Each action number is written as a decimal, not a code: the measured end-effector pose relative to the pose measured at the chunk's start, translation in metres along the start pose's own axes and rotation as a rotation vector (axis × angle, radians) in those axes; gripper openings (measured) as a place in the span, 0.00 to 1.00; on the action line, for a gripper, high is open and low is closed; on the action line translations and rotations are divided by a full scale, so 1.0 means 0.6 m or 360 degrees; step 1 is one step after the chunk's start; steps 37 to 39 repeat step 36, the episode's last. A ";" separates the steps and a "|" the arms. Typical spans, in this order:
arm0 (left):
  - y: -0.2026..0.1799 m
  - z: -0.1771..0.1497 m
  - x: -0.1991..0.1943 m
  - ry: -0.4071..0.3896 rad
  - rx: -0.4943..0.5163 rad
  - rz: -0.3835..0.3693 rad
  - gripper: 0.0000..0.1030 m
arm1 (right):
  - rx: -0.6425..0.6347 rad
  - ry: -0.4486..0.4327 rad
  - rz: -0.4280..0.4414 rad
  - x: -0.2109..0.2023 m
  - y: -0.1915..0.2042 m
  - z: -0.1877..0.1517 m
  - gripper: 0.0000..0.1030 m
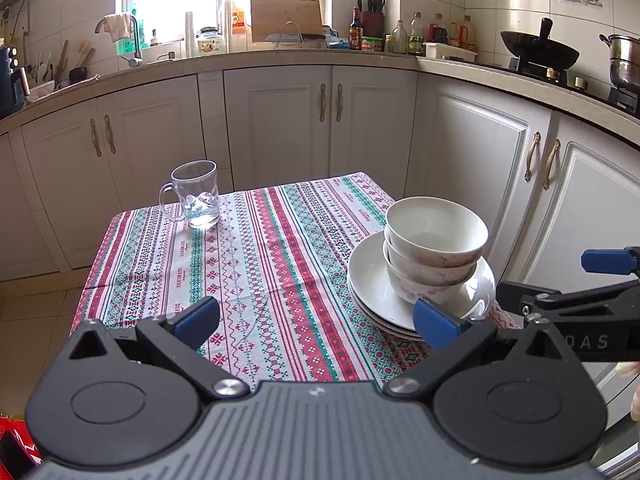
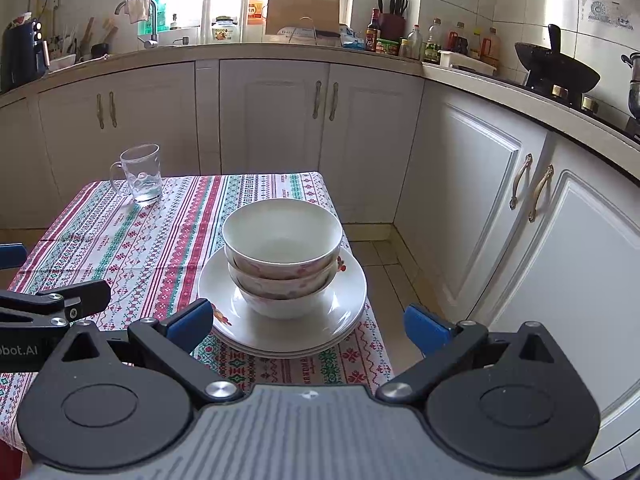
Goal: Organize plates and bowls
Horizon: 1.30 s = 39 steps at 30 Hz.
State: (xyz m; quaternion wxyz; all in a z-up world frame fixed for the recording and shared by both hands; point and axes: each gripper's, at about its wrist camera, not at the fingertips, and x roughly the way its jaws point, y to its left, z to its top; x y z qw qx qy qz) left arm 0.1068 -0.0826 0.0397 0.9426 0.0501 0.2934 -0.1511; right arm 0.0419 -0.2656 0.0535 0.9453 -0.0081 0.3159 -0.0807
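Three white bowls with pink flowers [image 2: 282, 256] are nested in a stack on a pile of white plates [image 2: 344, 312] at the table's right front corner; they also show in the left wrist view, bowls [image 1: 434, 244] on plates [image 1: 368, 280]. My right gripper [image 2: 310, 326] is open and empty, held just in front of the pile. My left gripper [image 1: 316, 318] is open and empty, over the cloth to the left of the pile. Each gripper's blue fingertip shows at the edge of the other's view.
A glass mug [image 1: 196, 194] stands at the table's far left; it also shows in the right wrist view [image 2: 140, 174]. The striped tablecloth [image 1: 256, 248] covers a small table. White cabinets [image 2: 500, 208] stand close on the right and behind, with tiled floor between.
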 end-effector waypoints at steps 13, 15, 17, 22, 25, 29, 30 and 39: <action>0.001 0.000 -0.002 -0.0002 -0.0011 0.0001 0.99 | -0.0006 -0.0011 -0.0011 -0.004 0.000 -0.001 1.00; 0.001 0.000 -0.002 -0.0002 -0.0011 0.0002 0.99 | -0.0007 -0.0013 -0.0011 -0.005 0.001 -0.001 1.00; 0.001 0.000 -0.003 -0.0004 -0.0011 0.0004 0.99 | -0.0006 -0.0015 -0.0013 -0.006 0.001 -0.001 1.00; 0.002 -0.001 -0.005 -0.0003 -0.0020 0.0003 0.99 | -0.0007 -0.0017 -0.0013 -0.007 0.001 -0.001 1.00; 0.002 -0.001 -0.005 -0.0003 -0.0020 0.0004 0.99 | -0.0011 -0.0019 -0.0014 -0.008 0.001 0.000 1.00; 0.003 -0.001 -0.005 -0.0001 -0.0025 0.0003 0.99 | -0.0011 -0.0020 -0.0016 -0.009 0.002 0.000 1.00; 0.003 -0.001 -0.005 -0.0001 -0.0025 0.0004 0.99 | -0.0013 -0.0021 -0.0016 -0.009 0.002 0.000 1.00; 0.001 0.000 -0.005 0.0005 -0.0032 -0.0009 0.99 | -0.0016 -0.0022 -0.0020 -0.011 0.003 0.001 1.00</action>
